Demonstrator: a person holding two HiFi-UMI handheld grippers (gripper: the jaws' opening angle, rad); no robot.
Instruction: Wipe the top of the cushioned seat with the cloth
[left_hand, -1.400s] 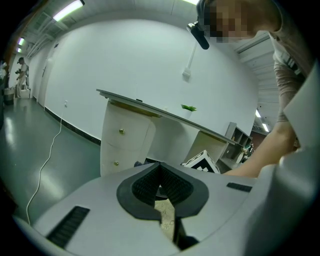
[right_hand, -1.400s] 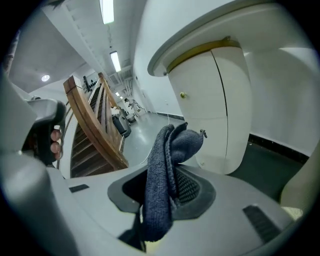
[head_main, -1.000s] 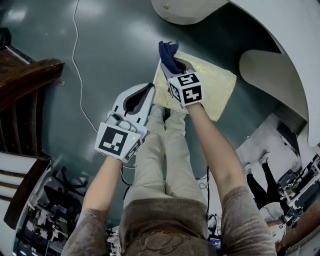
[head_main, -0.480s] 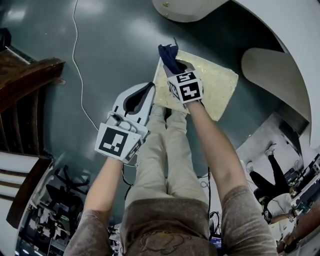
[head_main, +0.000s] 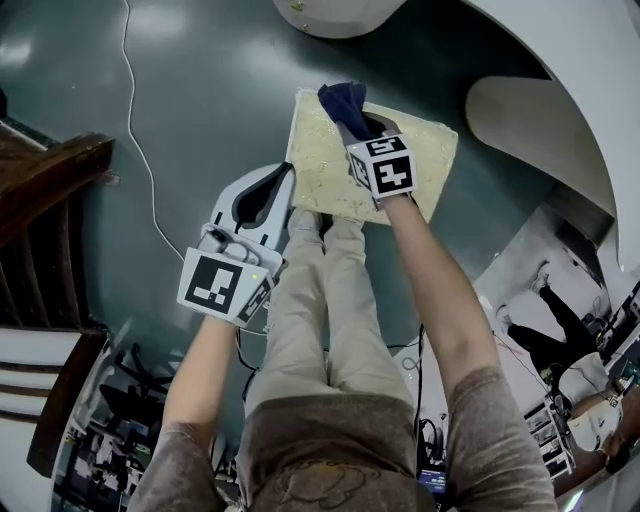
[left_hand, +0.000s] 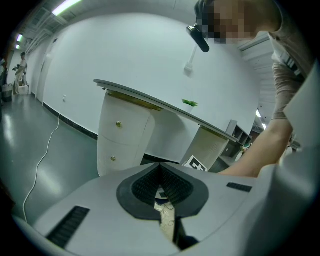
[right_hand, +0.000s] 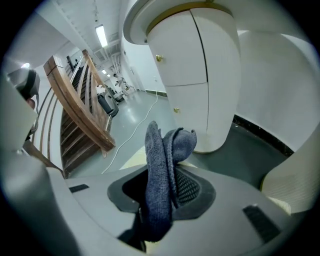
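Note:
The cushioned seat (head_main: 400, 160) is a cream, patterned square on the dark floor, just beyond the person's feet. A dark blue cloth (head_main: 343, 100) lies bunched near the seat's far edge, left of the middle. My right gripper (head_main: 356, 122) is shut on the cloth and held over the seat. In the right gripper view the cloth (right_hand: 160, 165) stands up between the jaws of the right gripper (right_hand: 162, 192). My left gripper (head_main: 262, 195) hangs left of the seat, shut on nothing. In its own view the left gripper (left_hand: 161, 187) shows a sliver of seat (left_hand: 167, 220) below its jaws.
A white cabinet with brass knobs (head_main: 330, 15) stands just beyond the seat, under a curved white desktop (head_main: 570, 80) at the right. A wooden staircase (head_main: 40, 200) is at the left. A white cable (head_main: 140, 150) runs over the floor. The person's legs (head_main: 320, 300) are below the seat.
My right gripper has carried the cloth from the seat's far left corner rightward along the far edge. The left gripper has kept its place beside the seat.

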